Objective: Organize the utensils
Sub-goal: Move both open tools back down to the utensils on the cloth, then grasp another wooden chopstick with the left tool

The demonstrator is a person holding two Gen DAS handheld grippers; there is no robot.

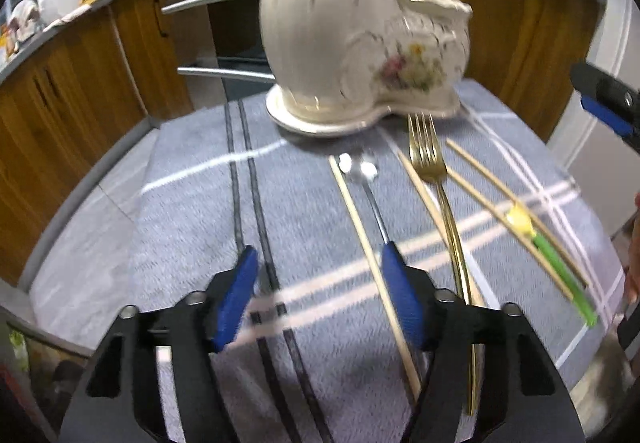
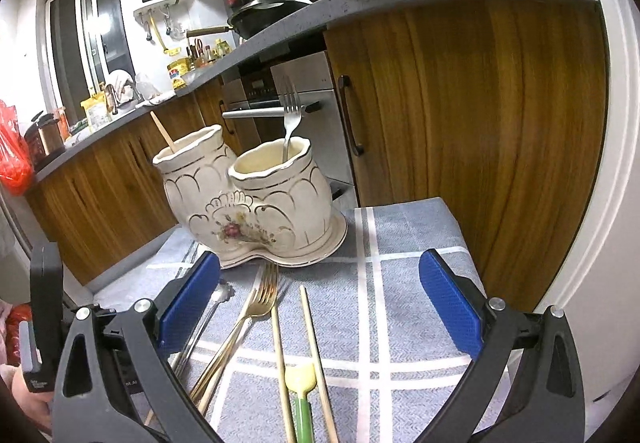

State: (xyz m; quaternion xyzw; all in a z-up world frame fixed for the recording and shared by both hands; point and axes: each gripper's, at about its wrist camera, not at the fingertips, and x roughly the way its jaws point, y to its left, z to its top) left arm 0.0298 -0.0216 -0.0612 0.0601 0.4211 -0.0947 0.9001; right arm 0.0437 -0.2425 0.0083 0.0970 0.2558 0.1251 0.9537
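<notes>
Left gripper (image 1: 316, 275): spread wide, nothing between its two blue pads, held low over the cloth; a bare stick and the silver utensil's handle run under or just beside its right finger.
Right gripper (image 2: 320, 295): spread wide, nothing held, over the near ends of the loose utensils; one finger of it shows at the right edge of the left wrist view (image 1: 608, 107).
Holder (image 2: 256, 203): one cream ceramic piece with two joined cups on a shared base, gold trim and a flower print, standing upright at the far end of the cloth.
In the holder: two things. One silver fork (image 2: 290, 111) stands tines up in the right-hand cup; one wooden stick (image 2: 162, 131) leans out of the left-hand cup.
Gold fork (image 1: 430, 155): one, flat on the cloth, tines pointing at the holder's base and nearly touching it.
Silver utensil (image 1: 360, 169): one, flat on the cloth left of the gold fork; its head is too blurred to name.
Loose chopsticks: four plain pale ones, one (image 1: 368, 243) left of the silver utensil, one close along the gold fork, two further right.
Green-handled utensil (image 1: 548, 251): one, with a yellow head, lying between the two right-hand chopsticks.
Cloth (image 1: 192, 203): one grey-blue towel with white and dark stripes, under everything.
Behind: wooden cabinets (image 2: 460, 123) below a grey counter.
</notes>
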